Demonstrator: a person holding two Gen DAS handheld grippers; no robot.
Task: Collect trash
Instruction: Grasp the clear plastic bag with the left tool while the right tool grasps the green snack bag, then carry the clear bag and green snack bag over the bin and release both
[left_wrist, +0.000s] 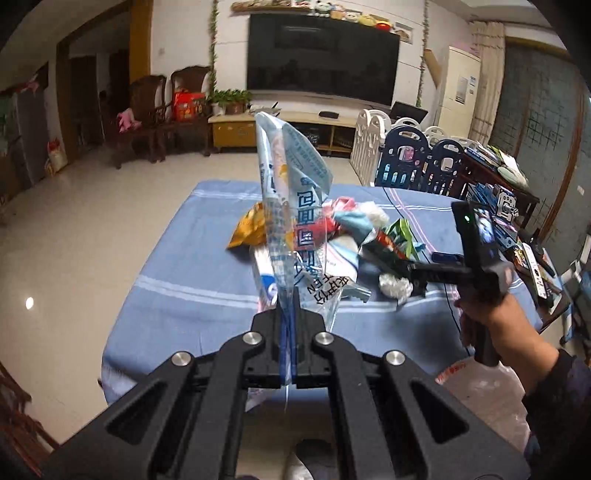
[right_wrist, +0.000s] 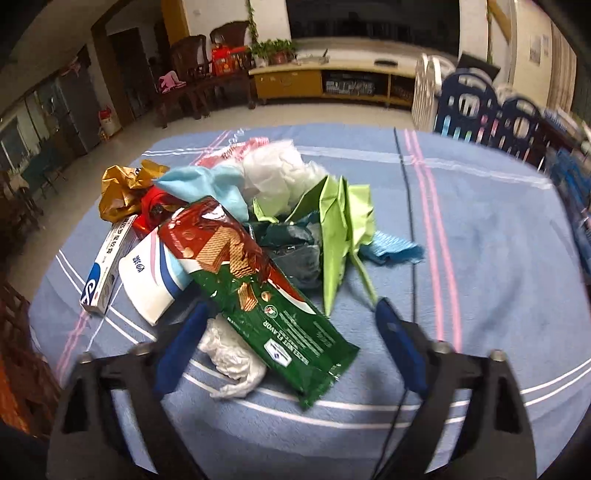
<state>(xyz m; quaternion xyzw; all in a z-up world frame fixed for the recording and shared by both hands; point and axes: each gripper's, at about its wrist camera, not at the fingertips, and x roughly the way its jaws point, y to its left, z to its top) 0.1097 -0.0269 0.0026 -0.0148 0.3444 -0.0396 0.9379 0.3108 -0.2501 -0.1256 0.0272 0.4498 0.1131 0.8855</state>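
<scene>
Thus: trash pile on a blue-clothed surface, seen from each hand-held gripper in turn.

Left wrist view: the left hand-held gripper is clamped together on a clear printed plastic bag, which stands upright above the jaws, lifted clear of the trash pile on the surface. At right, a hand holds the right hand-held gripper, its tip at the pile's near edge. Right wrist view: the right hand-held gripper has its blue fingers apart, straddling the near end of a green and red snack wrapper; whether they press on it cannot be told. A crumpled white tissue lies just under the wrapper, a white box to its left, and green paper behind.
</scene>
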